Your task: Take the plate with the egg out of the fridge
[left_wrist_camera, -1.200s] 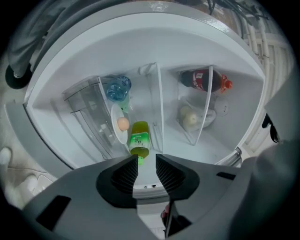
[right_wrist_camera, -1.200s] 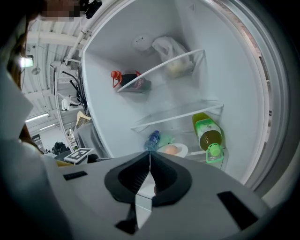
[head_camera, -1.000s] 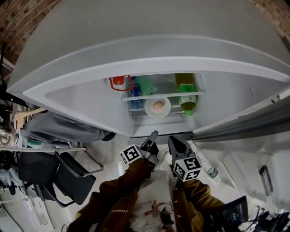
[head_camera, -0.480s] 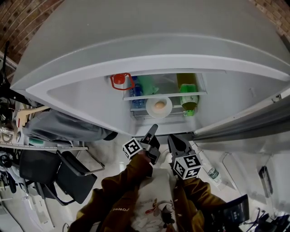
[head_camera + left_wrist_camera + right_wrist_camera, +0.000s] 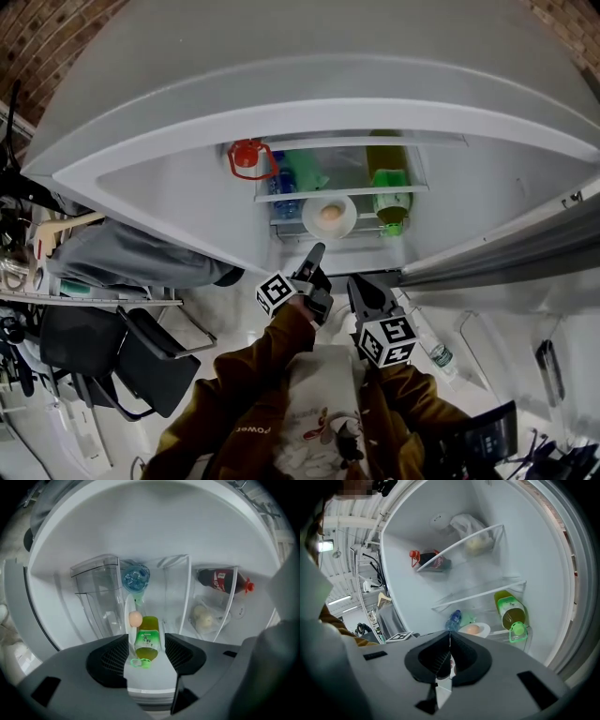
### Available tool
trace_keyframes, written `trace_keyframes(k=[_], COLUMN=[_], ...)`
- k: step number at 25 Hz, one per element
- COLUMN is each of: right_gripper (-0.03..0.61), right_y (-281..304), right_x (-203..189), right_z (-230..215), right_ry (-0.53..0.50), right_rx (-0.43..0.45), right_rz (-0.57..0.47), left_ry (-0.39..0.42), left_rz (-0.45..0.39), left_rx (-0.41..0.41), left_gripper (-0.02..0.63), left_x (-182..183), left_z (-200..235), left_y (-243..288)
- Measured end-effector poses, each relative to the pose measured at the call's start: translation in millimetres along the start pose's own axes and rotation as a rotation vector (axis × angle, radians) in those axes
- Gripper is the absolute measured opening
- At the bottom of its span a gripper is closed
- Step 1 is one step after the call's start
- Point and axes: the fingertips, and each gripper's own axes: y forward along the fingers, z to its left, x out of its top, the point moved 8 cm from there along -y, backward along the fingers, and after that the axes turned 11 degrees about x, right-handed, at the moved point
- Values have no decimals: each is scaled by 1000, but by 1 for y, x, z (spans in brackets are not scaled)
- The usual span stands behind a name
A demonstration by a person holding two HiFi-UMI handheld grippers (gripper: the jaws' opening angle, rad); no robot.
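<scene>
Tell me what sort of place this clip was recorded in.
Probably a lab or workshop corner rather than a home kitchen. An open fridge stands by a bare brick wall, with a black chair and a cluttered wire rack beside it. Inside sits a plate with an egg.

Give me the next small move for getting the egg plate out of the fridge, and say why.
Probably ease the left gripper forward until the near rim of the round white plate holding the pale brown egg sits between its pads. Its jaws have just been opening and stand wide with nothing between them, and the plate lies just ahead, untouched.
</scene>
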Motion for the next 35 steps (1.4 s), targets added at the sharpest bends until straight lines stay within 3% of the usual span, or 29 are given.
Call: trace_keyframes(k=[35], right_gripper=[6], right_y=[0], right_x=[6], right_z=[-12], right_ry=[-4], right_rx=[-23], right_rz=[5], left_ry=[-44], left_rz=[-24], left_rx=[95], left_gripper=[229], left_x=[11], left_z=[13], left_y=[42])
